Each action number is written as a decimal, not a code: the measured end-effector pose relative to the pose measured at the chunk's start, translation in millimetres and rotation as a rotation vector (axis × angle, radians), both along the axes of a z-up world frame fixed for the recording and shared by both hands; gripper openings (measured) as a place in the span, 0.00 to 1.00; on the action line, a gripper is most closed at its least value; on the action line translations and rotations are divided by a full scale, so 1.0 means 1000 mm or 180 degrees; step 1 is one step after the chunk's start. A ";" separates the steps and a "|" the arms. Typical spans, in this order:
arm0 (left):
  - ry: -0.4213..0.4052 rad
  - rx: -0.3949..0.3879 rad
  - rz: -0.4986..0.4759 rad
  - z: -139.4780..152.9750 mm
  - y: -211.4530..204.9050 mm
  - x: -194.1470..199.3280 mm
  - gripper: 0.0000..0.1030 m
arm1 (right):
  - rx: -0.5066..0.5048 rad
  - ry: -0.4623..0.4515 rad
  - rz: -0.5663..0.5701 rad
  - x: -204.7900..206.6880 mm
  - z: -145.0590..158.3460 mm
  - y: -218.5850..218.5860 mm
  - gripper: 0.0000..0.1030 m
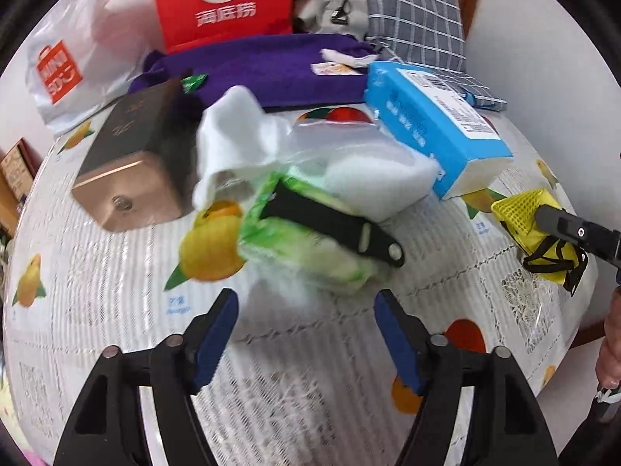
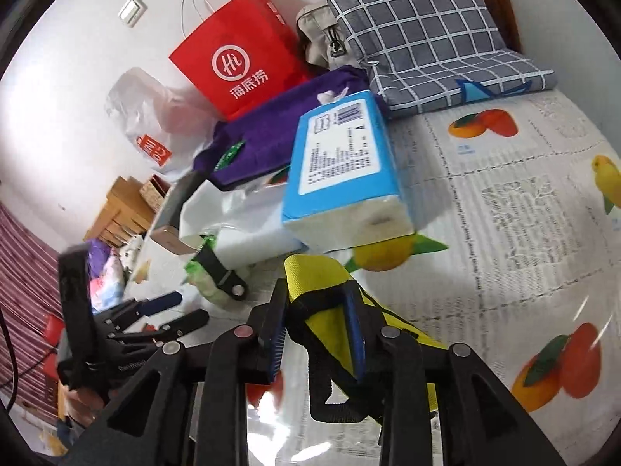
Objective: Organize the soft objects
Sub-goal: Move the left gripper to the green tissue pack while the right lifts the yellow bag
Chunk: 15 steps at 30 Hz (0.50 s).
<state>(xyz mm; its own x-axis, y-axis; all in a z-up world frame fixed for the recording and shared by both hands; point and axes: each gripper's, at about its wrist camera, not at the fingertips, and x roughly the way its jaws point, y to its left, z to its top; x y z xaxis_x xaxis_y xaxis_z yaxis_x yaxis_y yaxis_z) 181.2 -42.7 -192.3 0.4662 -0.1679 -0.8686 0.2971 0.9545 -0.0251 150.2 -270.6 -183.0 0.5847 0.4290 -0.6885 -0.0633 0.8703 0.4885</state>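
My left gripper [image 1: 306,310] is open and empty, just in front of a green-and-white soft pack [image 1: 306,248] with a black strap [image 1: 333,225] lying over it. A white cloth [image 1: 240,132] and white foam [image 1: 372,178] lie behind it. My right gripper [image 2: 316,310] is shut on a yellow mesh pouch [image 2: 314,275] with black straps; the pouch also shows in the left wrist view [image 1: 524,213] at the right. A blue tissue pack [image 2: 341,163] lies just beyond the pouch. The left gripper [image 2: 170,310] shows at the left of the right wrist view.
A gold-brown box [image 1: 128,163] sits at the left. A purple towel [image 1: 264,70], red paper bag [image 1: 221,0], white plastic bag [image 1: 62,70], beige pouch [image 1: 333,4] and grey checked cushion [image 2: 419,31] lie at the back. A fruit-print tablecloth [image 1: 116,310] covers the table.
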 end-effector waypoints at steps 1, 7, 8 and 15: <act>-0.0008 0.0019 -0.0034 -0.002 -0.003 0.002 0.74 | 0.0004 0.0005 0.0021 -0.001 -0.002 -0.001 0.31; -0.0178 0.0228 0.0055 -0.014 -0.017 0.019 0.74 | -0.0132 0.0077 0.0093 0.000 -0.014 -0.003 0.42; -0.0196 0.0210 0.0061 -0.014 -0.017 0.021 0.74 | -0.0166 0.0091 0.0106 0.000 -0.015 -0.002 0.44; -0.0165 -0.0093 0.0074 -0.011 0.000 0.021 0.21 | -0.0253 0.0045 0.0164 -0.007 -0.017 0.001 0.64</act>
<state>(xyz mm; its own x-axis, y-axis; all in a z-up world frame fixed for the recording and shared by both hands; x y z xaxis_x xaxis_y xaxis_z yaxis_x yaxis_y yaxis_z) 202.7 -43.1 -203.7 0.5146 -0.1815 -0.8380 0.2764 0.9603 -0.0382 143.3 -269.9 -200.1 0.5532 0.4021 -0.7296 -0.1027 0.9020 0.4192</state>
